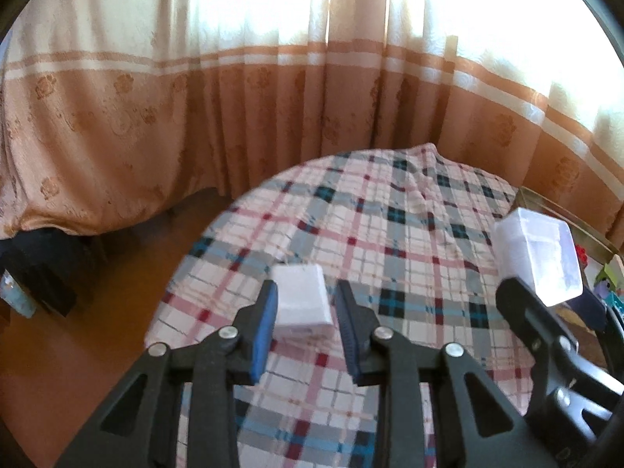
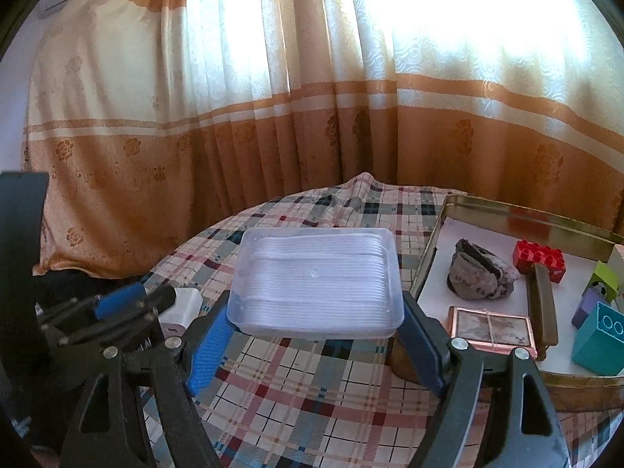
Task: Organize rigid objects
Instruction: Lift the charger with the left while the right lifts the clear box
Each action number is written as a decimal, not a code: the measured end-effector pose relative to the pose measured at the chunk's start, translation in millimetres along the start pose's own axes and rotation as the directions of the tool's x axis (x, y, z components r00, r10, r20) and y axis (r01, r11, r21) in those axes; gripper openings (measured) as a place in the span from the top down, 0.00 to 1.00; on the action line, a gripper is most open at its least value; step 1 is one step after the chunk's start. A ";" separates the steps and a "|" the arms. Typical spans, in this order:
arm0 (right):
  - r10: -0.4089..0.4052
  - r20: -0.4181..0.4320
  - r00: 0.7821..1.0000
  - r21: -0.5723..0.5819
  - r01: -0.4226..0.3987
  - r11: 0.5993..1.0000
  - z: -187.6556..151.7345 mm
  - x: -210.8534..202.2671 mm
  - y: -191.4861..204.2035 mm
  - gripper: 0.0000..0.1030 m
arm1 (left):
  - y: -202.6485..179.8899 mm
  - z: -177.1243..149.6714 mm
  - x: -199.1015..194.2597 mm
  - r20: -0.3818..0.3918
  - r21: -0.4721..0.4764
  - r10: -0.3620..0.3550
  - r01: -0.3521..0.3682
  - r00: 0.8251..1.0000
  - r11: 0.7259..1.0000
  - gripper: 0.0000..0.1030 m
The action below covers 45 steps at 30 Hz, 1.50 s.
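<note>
A small white charger block (image 1: 302, 300) sits between the blue pads of my left gripper (image 1: 305, 292), over the plaid tablecloth (image 1: 390, 234). The left pad lies against it and the right pad is at its other edge, so the jaws look shut on it. The right wrist view shows this block (image 2: 181, 306) at the far left, in the left gripper (image 2: 136, 300). My right gripper (image 2: 316, 312) is shut on a clear plastic box (image 2: 316, 284) of white sticks, its pads pressing the box's two short sides above the cloth. That box (image 1: 538, 257) also appears at the right of the left wrist view.
A gold-rimmed tray (image 2: 429, 241) on the right of the round table holds a grey stone-like lump (image 2: 479, 273), a red brick (image 2: 540, 255), a copper-framed square (image 2: 491, 329) and teal, green and purple blocks. Curtains hang behind. Brown floor (image 1: 97, 331) lies off the table's left edge.
</note>
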State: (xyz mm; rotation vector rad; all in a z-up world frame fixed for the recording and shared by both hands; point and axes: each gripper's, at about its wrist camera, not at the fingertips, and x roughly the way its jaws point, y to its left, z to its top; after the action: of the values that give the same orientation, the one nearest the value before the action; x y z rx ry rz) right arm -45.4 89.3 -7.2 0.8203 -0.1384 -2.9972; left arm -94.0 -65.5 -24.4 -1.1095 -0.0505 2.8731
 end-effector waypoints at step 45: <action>-0.010 0.099 0.995 0.071 0.003 0.997 0.2 -28.2 -15.4 0.20 | 6.5 -3.2 -12.5 0.058 -0.076 -0.162 0.167 0.985 0.983 0.64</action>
State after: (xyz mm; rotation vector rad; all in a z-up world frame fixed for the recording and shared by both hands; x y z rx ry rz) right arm -21.4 106.2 5.8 0.6783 -0.2468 -3.0561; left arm -82.9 -72.8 -18.7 -0.9926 -0.2510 2.7732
